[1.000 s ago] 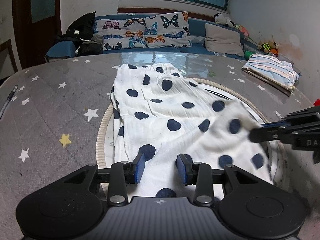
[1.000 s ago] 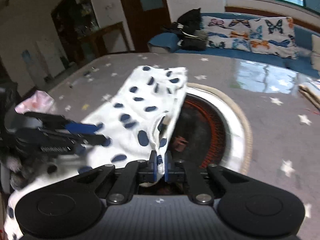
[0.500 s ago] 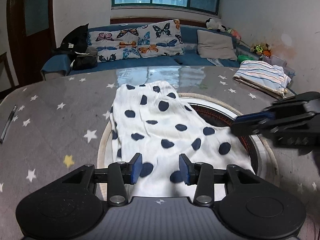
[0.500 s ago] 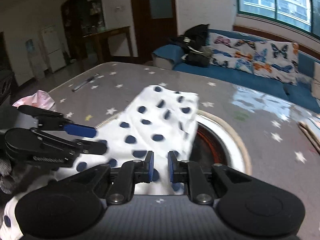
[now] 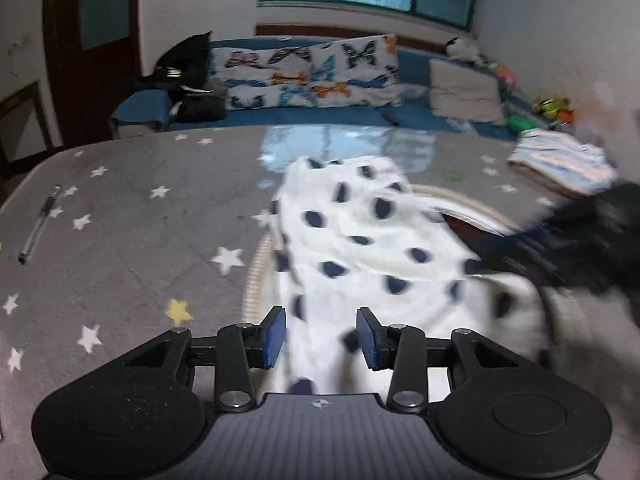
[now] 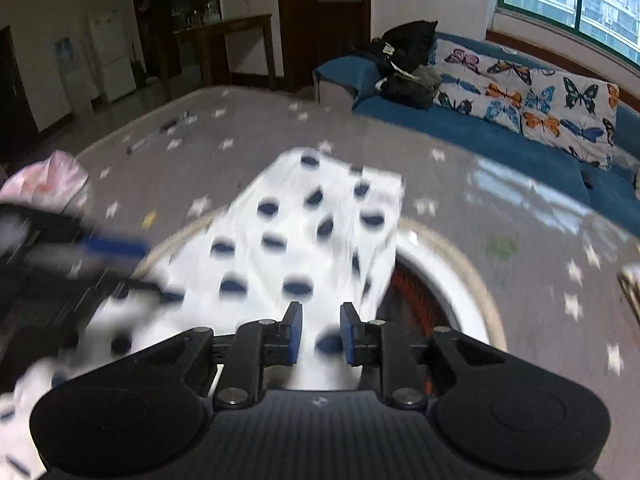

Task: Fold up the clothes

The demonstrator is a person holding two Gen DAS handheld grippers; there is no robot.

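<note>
White dotted cloth [image 5: 372, 248]: thin, limp, light.
Left gripper [image 5: 321, 338] and right gripper [image 6: 320, 334] gape, unladen; pinch near-edge corners.

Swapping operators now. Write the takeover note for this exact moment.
Left tool: open, holding nothing, over the near edge of the dotted cloth.
Right tool: open, empty, over the cloth's near right part.
Cloth: lies lengthwise on the star-print table, partly covering the round inset.
Striped clothes: already folded, far right of the table.
Done: cloth folded into a long strip, judging by its shape.
Left: fold it shorter, then probably stack it with the striped clothes.
</note>
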